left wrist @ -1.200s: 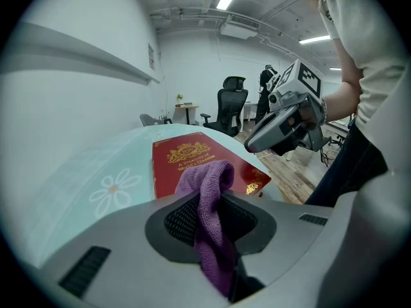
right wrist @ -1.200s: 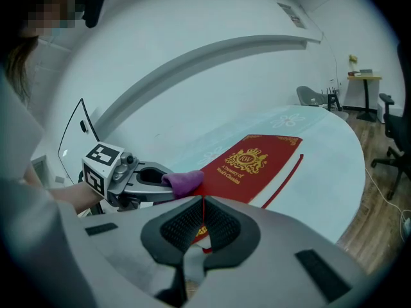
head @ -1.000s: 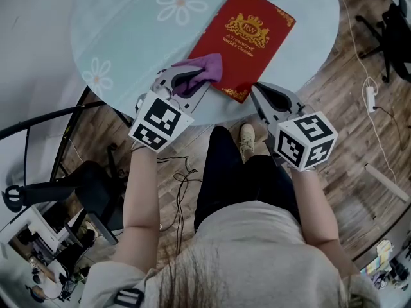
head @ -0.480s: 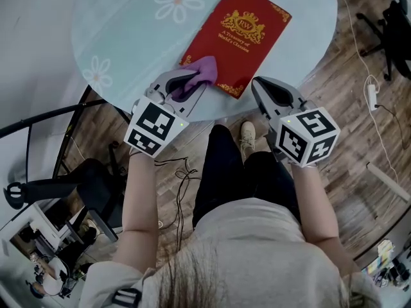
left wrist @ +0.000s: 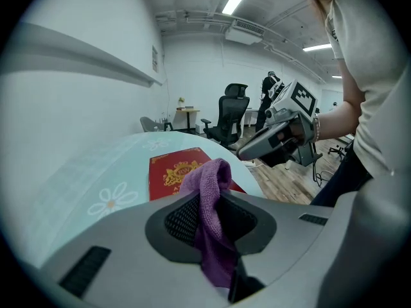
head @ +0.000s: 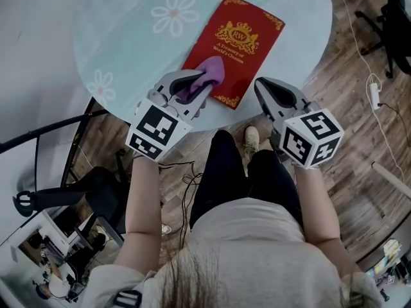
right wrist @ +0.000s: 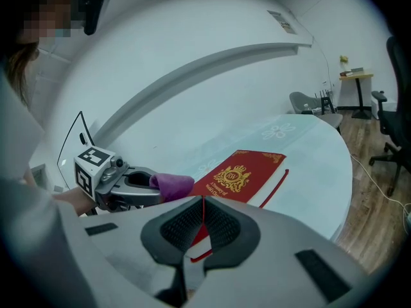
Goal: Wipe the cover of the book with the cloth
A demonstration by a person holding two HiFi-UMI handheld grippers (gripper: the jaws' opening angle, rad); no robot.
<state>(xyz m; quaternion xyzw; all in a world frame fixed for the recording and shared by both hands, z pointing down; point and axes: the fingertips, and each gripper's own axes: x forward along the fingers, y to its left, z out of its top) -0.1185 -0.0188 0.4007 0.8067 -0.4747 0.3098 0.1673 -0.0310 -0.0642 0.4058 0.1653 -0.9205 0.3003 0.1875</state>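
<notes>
Red gold-crested book [head: 252, 51], bunched purple cloth [head: 209, 73] over its near edge

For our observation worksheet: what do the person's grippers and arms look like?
The left gripper and right gripper are matching grey shells with black mesh-textured pads. Each carries a white cube with black square markers. Arms are bare below a pale short-sleeved top.
</notes>
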